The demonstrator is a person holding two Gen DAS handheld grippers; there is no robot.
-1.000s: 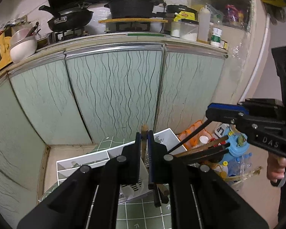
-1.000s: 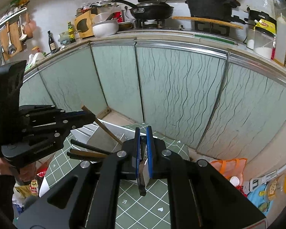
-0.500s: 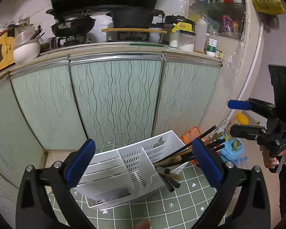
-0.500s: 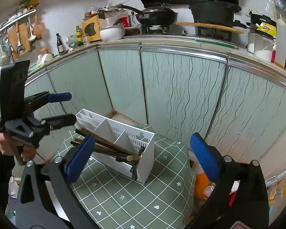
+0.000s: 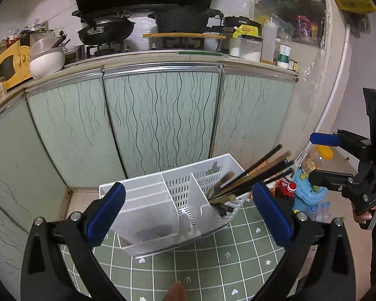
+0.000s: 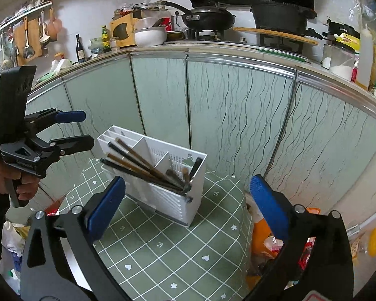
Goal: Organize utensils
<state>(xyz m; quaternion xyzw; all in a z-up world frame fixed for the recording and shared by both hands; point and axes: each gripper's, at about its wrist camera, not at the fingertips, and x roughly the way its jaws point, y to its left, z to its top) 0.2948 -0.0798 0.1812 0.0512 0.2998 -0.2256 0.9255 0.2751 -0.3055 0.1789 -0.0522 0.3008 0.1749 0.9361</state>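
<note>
Both grippers, left (image 5: 188, 215) and right (image 6: 188, 208), spread wide, empty. Caddy (image 5: 178, 200) dead ahead, utensils (image 5: 253, 175) leaning rightward, nearer right.

Utensil ends: the lower ends of the chopsticks (image 5: 253, 175) and other utensils sit out of sight inside the white holder (image 5: 163, 208).
Holder floor: a dark smudge in the near compartment, in the left wrist view; too blurred to identify.
Blurred shape: a brownish blob (image 5: 176, 291) at the bottom edge, perhaps a fingertip.
Right hand-held gripper (image 5: 320, 158): body and the person's hand (image 5: 368, 214) cut by the right edge.
Left hand-held gripper (image 6: 84, 130): rear lost at the left edge.
Tabletop (image 6: 163, 245): far corner hidden behind the holder.
Bottle labels: too small to read.
</note>
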